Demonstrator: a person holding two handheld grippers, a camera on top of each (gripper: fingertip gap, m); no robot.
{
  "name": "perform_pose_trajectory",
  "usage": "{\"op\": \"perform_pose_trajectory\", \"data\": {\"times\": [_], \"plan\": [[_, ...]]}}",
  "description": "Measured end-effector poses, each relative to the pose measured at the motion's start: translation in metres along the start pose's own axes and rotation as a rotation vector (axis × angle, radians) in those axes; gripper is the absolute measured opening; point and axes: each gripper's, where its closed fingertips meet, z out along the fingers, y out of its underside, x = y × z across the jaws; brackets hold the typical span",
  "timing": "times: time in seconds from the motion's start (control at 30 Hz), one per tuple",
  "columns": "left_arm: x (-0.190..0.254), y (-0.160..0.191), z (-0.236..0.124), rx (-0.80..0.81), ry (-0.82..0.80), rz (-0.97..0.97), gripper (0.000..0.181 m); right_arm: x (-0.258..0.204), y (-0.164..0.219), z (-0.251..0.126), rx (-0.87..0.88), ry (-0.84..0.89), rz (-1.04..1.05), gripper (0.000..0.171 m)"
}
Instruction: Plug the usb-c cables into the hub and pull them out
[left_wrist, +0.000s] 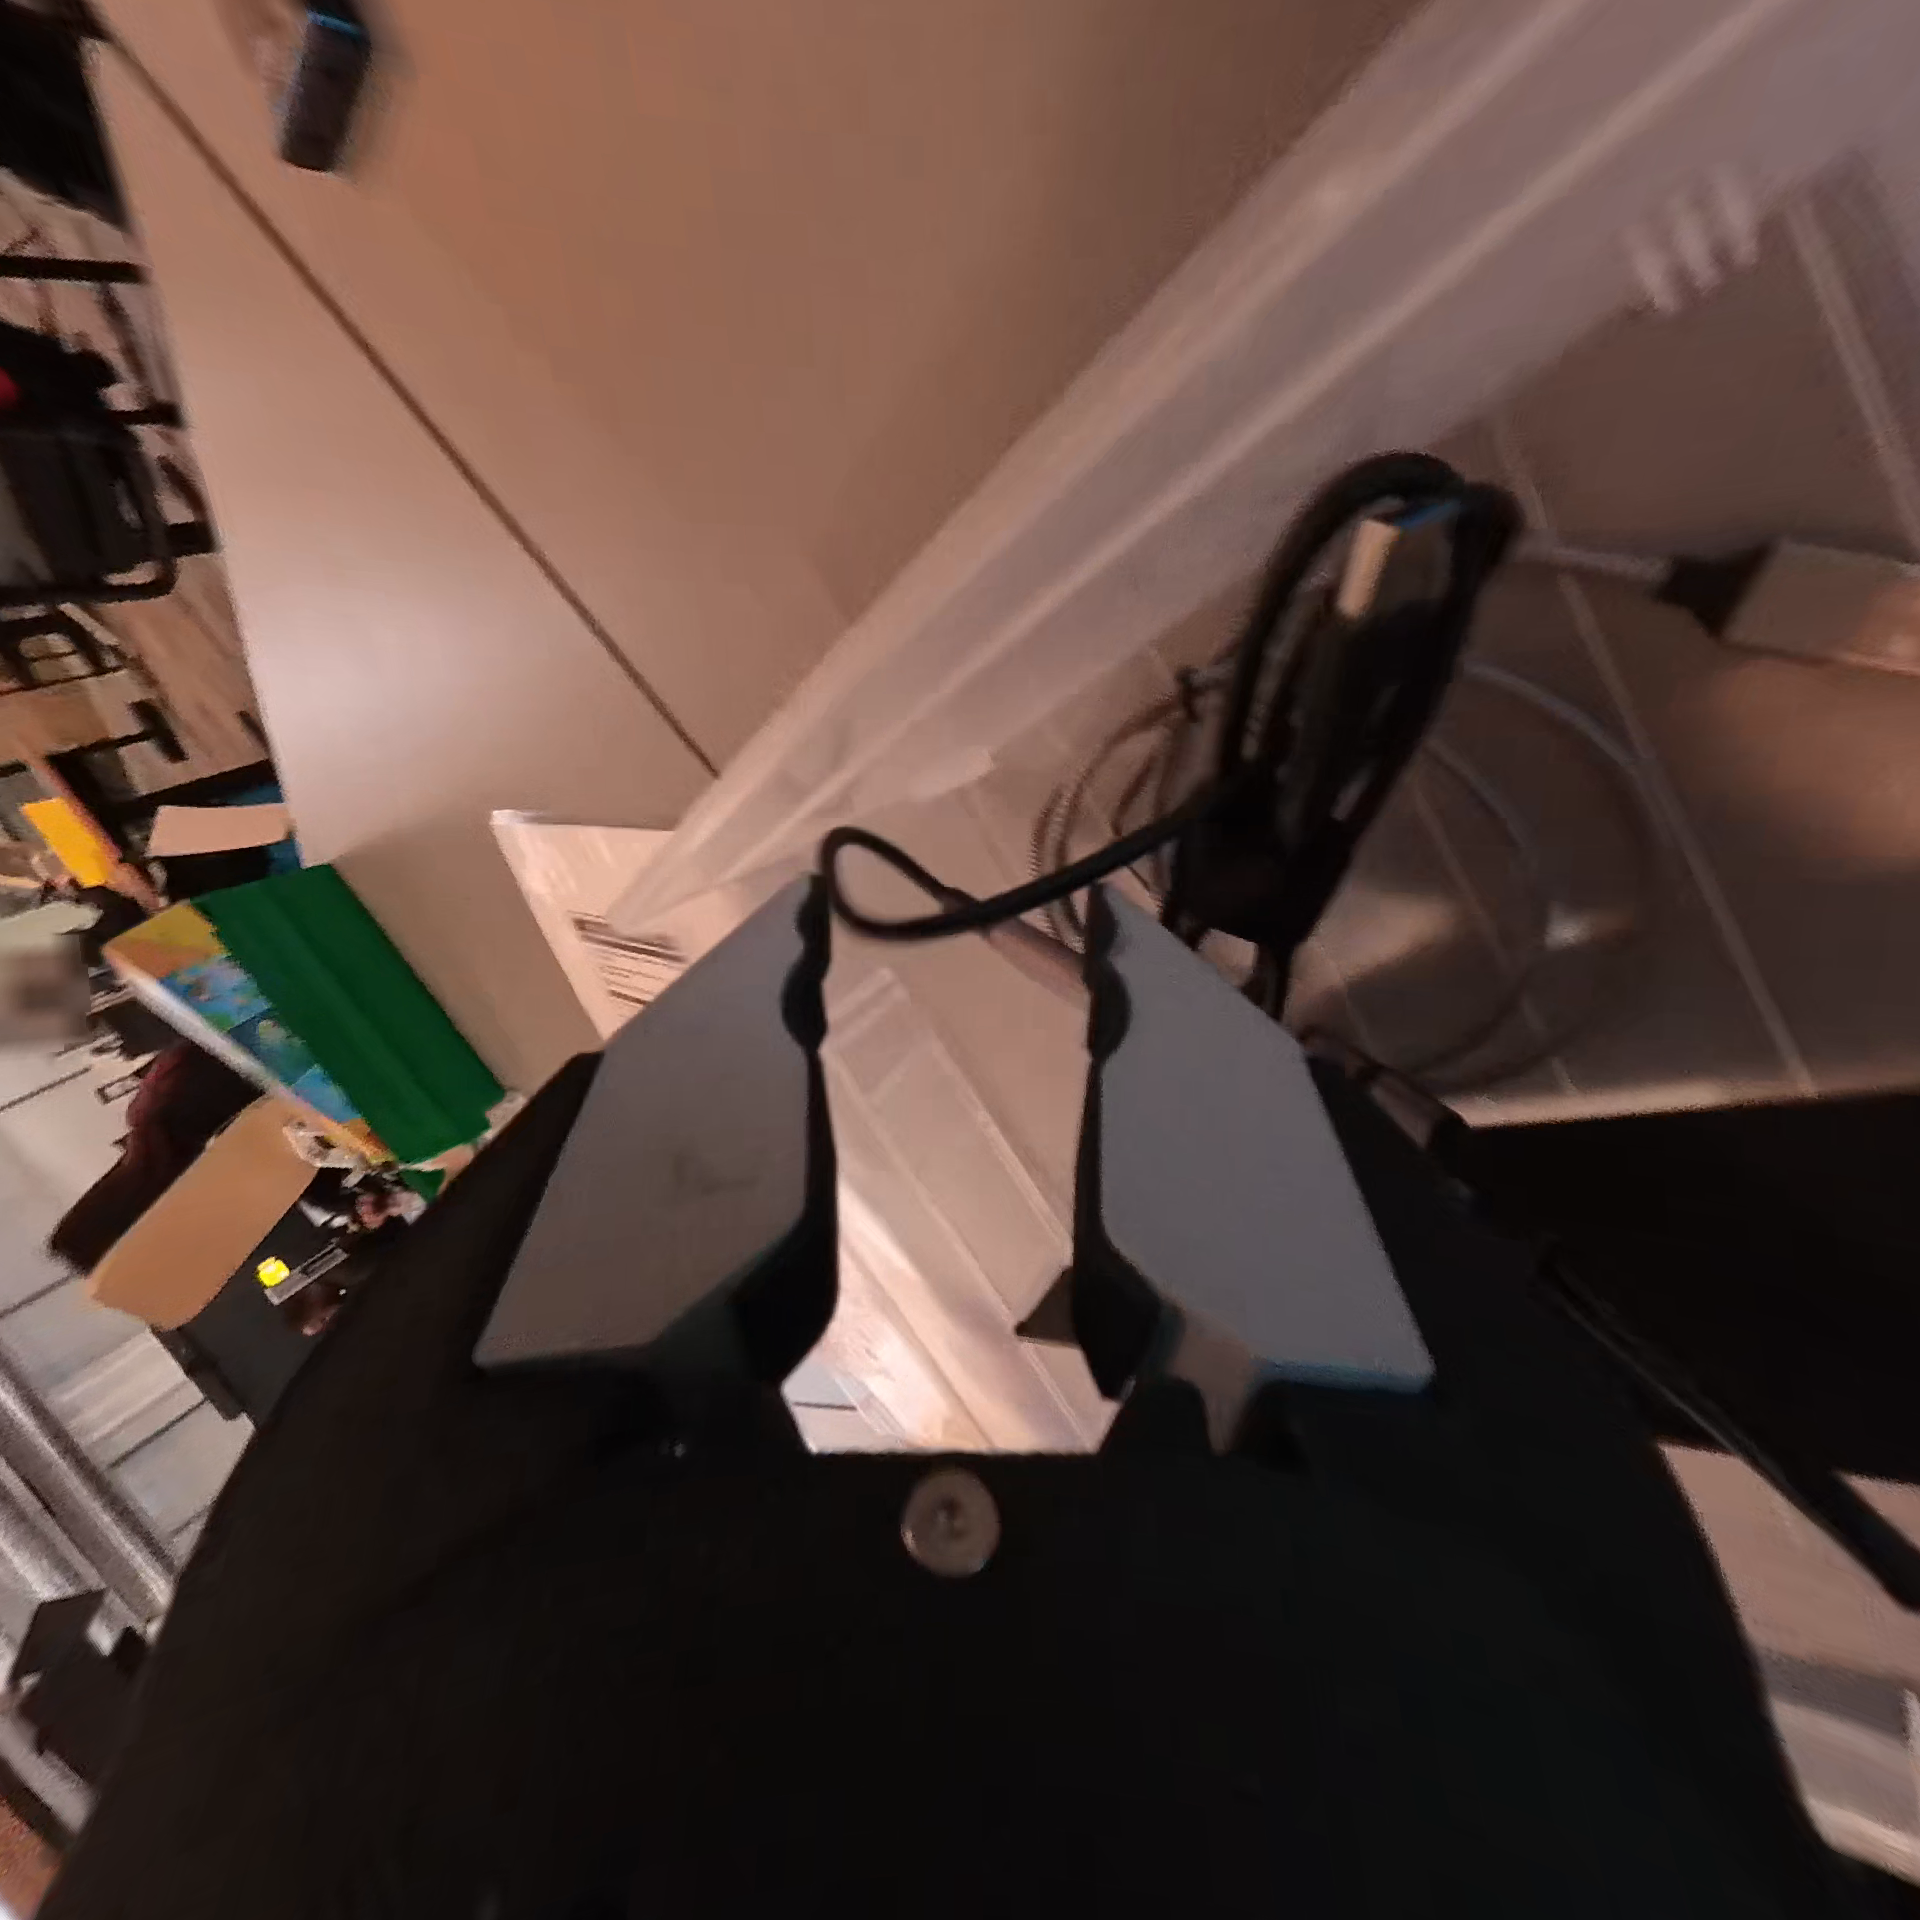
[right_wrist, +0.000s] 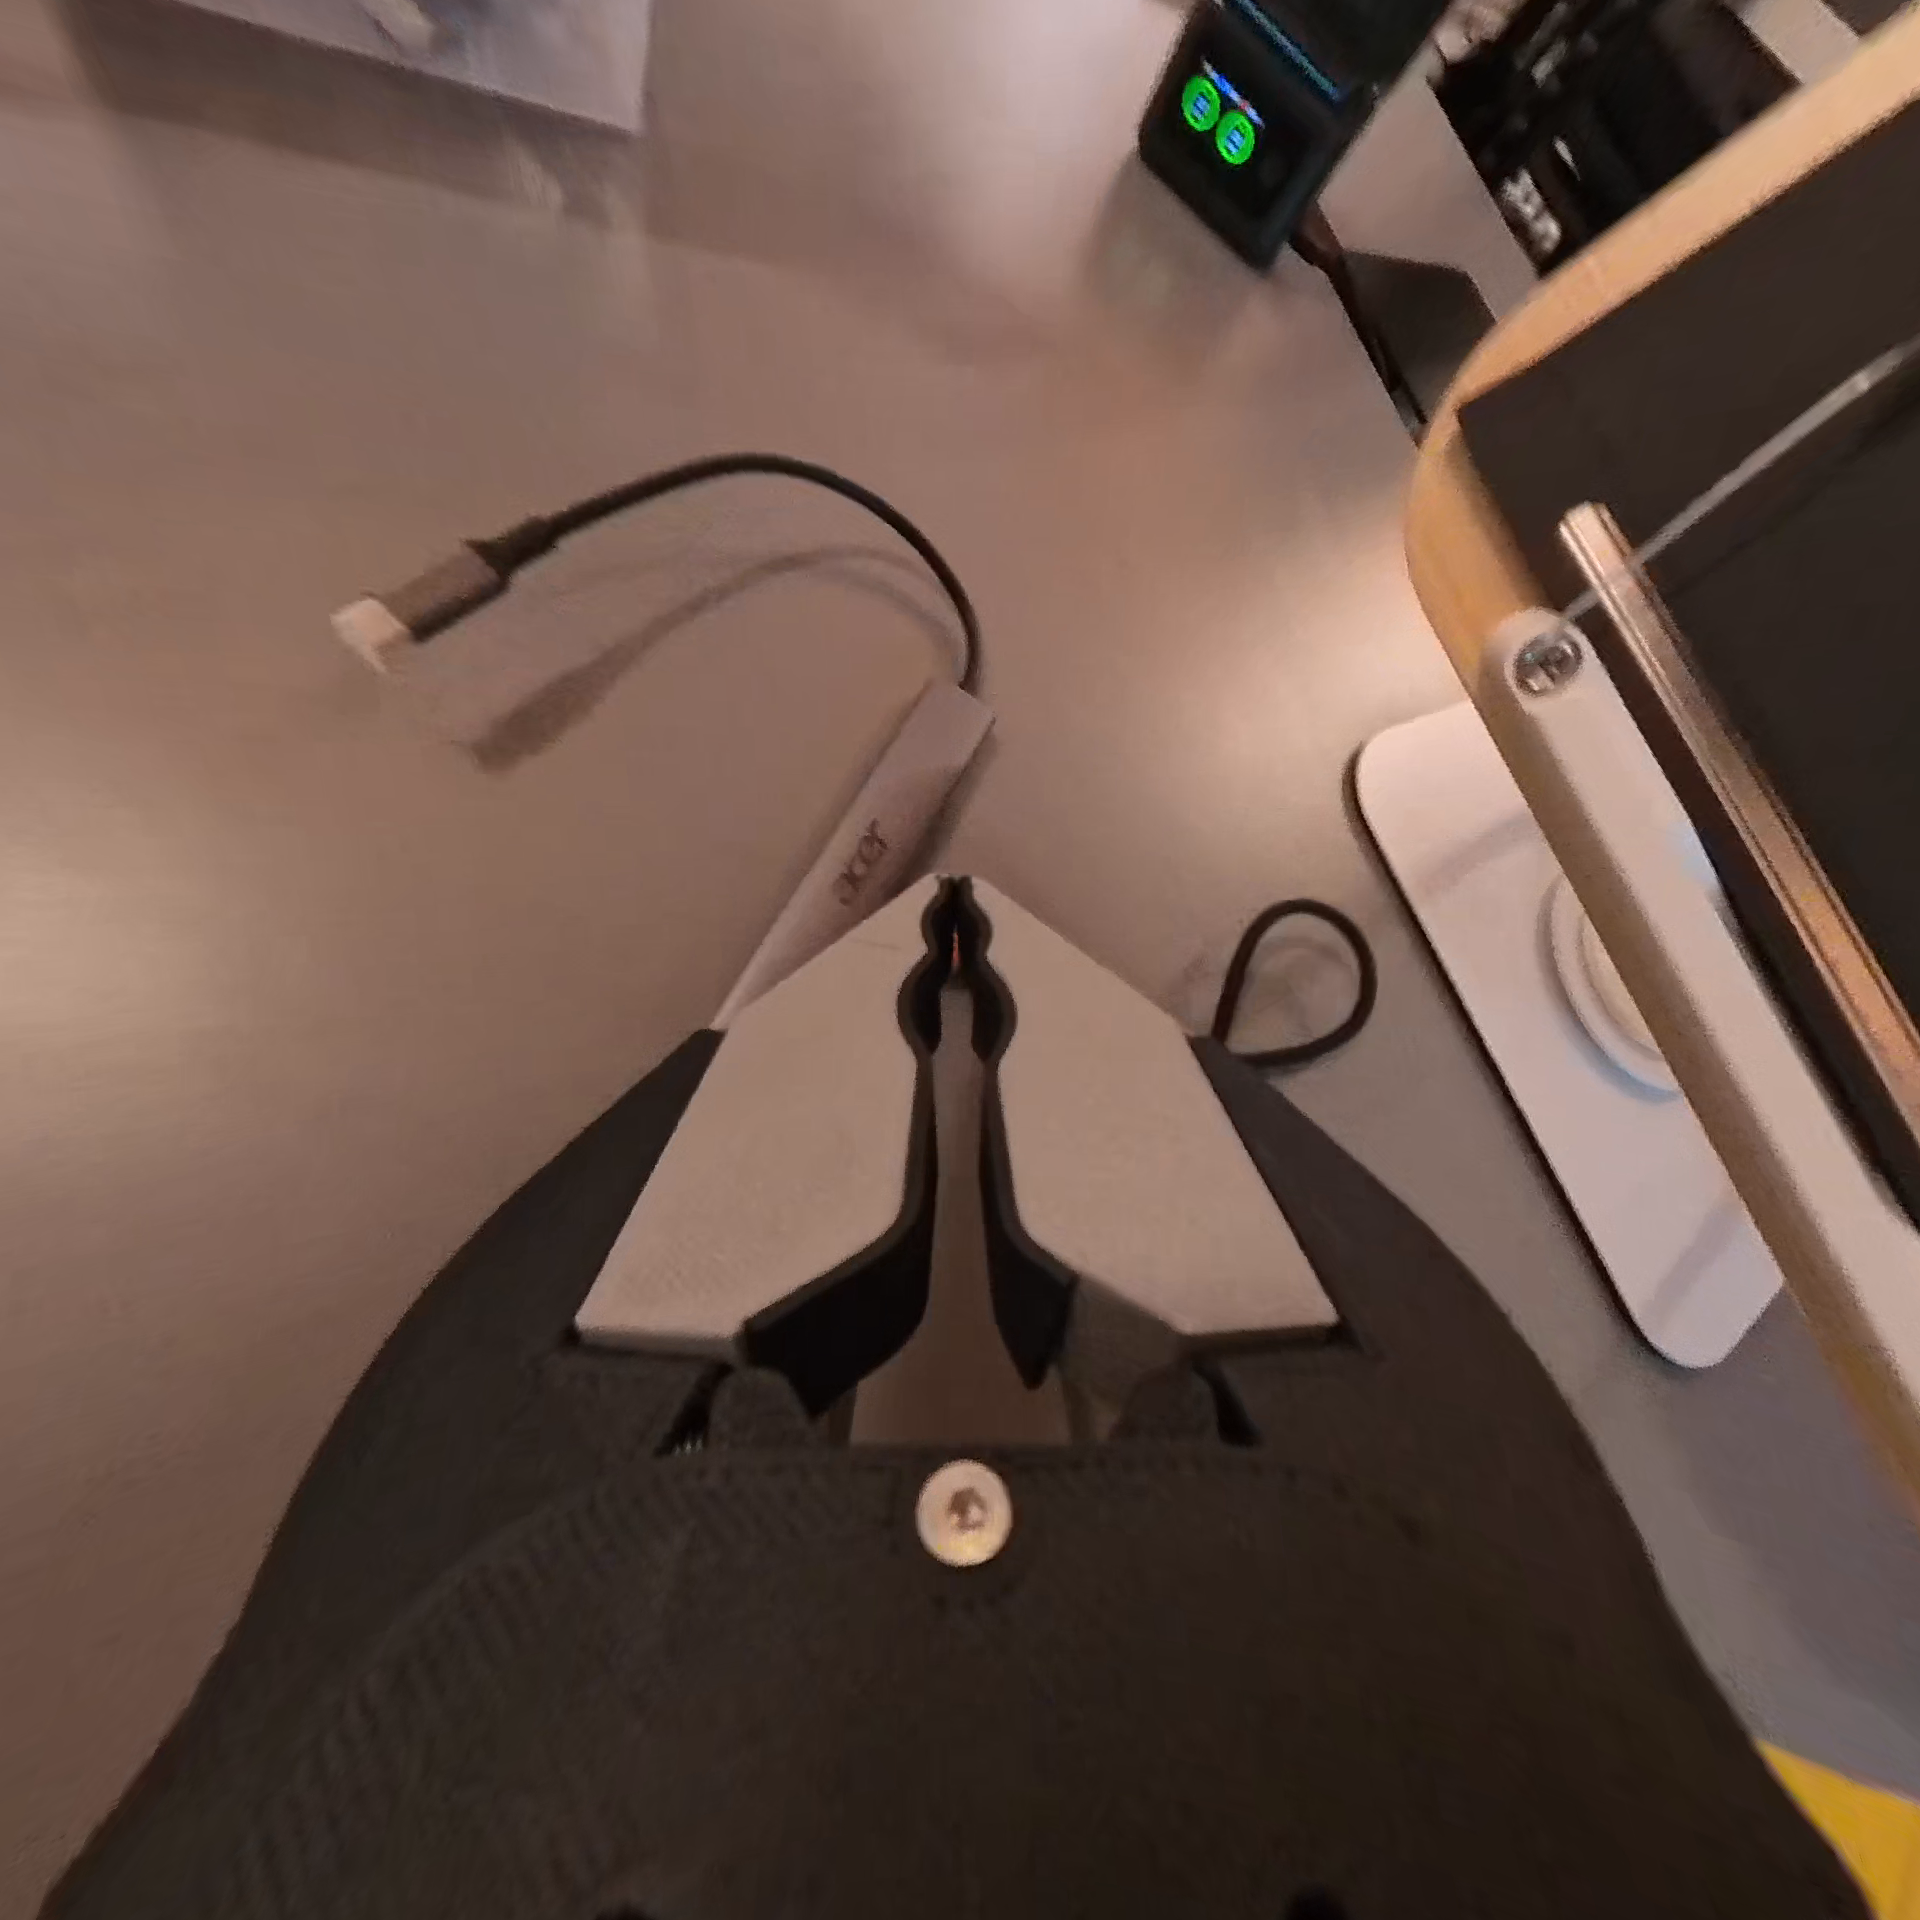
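In the right wrist view, the silver hub (right_wrist: 883, 821) lies on the grey table, its near end under my right gripper (right_wrist: 956, 896). The hub's own black lead curves left to a capped plug (right_wrist: 416, 613). The right jaws are pressed together on something thin at the tips. A black usb-c cable loop (right_wrist: 1304, 982) comes out from behind the right finger. In the left wrist view, my left gripper (left_wrist: 951, 914) has its jaws apart. A black cable (left_wrist: 1039, 896) crosses its tips and runs to a coiled bundle (left_wrist: 1309, 727) holding a silver plug (left_wrist: 1371, 551).
The bundle sits in a clear plastic bin (left_wrist: 1143, 468) with a silver adapter (left_wrist: 1818, 603). A green box (left_wrist: 343, 1008) stands to the left. In the right wrist view there are a small black device with a lit screen (right_wrist: 1236, 125), a white base (right_wrist: 1507, 1039) and a wood-edged black panel (right_wrist: 1714, 416). There is about 40 cm between the tips of the two grippers. The left gripper is farther from the silver hub (right_wrist: 883, 821), some 35 cm, than the right, some 5 cm.
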Motion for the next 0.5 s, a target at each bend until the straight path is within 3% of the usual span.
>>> {"op": "perform_pose_trajectory", "data": {"times": [0.17,0.27,0.4,0.5], "plan": [[-0.069,-0.004,-0.049,0.134,-0.293,-0.145,0.053,0.015,0.007,-0.001,-0.004,-0.002,0.173,0.0],[-0.081,0.0,-0.096,0.248,-0.286,-0.281,0.057,0.024,0.007,-0.005,0.004,0.029,0.21,0.005],[-0.004,0.004,-0.151,0.413,0.075,-0.354,0.081,0.026,0.001,-0.01,0.029,0.045,0.212,0.01],[0.068,0.029,-0.177,0.474,0.169,-0.282,0.085,0.025,-0.005,-0.013,0.052,0.043,0.212,0.013]]}}
